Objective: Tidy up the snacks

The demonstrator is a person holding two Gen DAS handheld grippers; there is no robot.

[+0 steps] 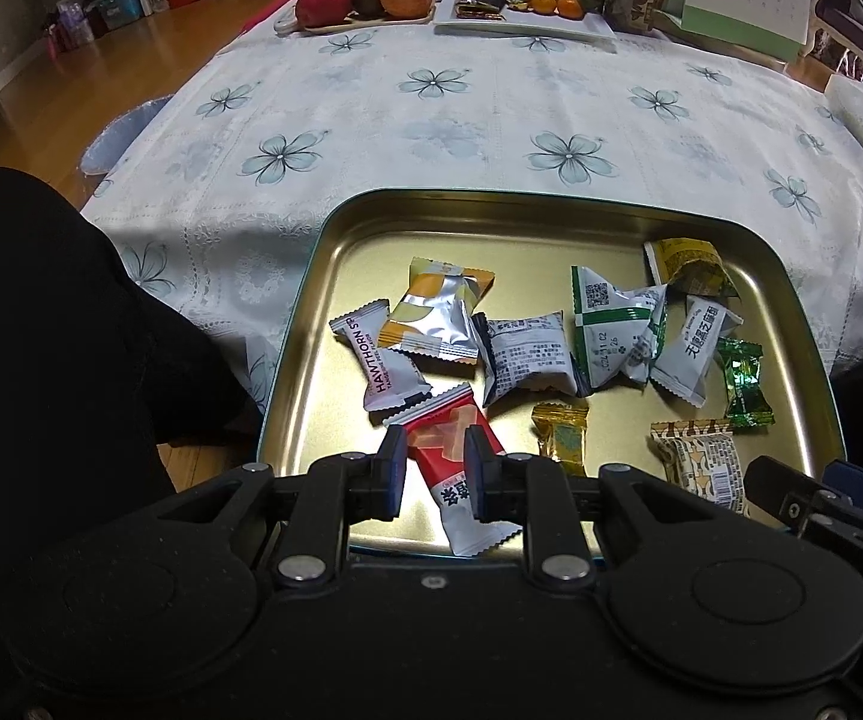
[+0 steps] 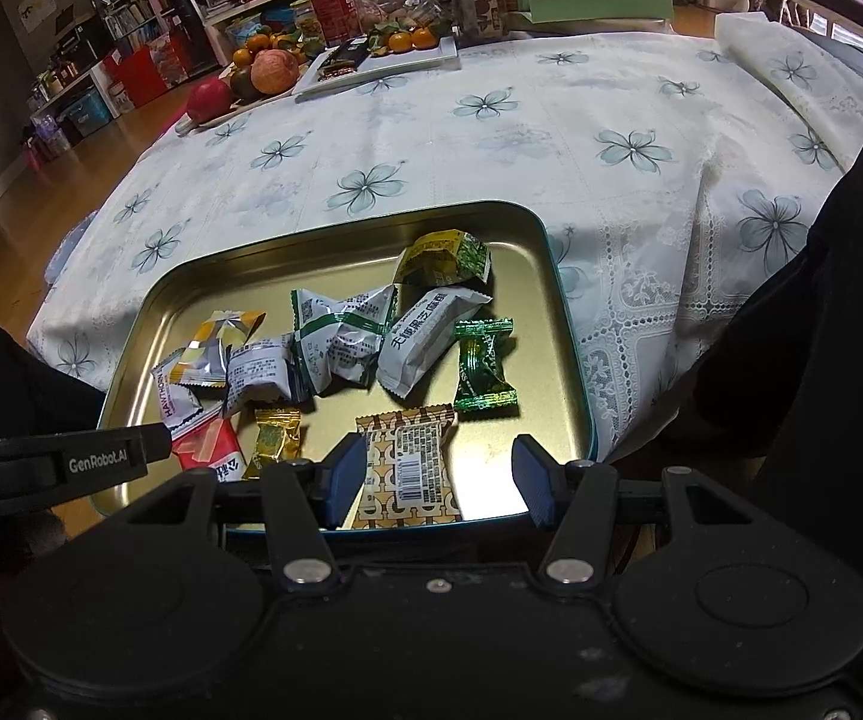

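Step in hand: picking wrapped snacks from the gold tin tray (image 1: 335, 276). My left tongs (image 1: 429, 471) grip the red packet (image 1: 452, 450) at the tray's near edge. My right tongs (image 2: 440, 477) stand open around the brown patterned packet (image 2: 410, 468); closing comes next, I judge. Floral tabletop (image 1: 431, 120), cluttered room.

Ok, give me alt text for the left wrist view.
The left gripper straddles a red snack packet at the near edge of a gold tin tray holding other wrapped snacks, on a floral tablecloth; fruit plates sit behind.
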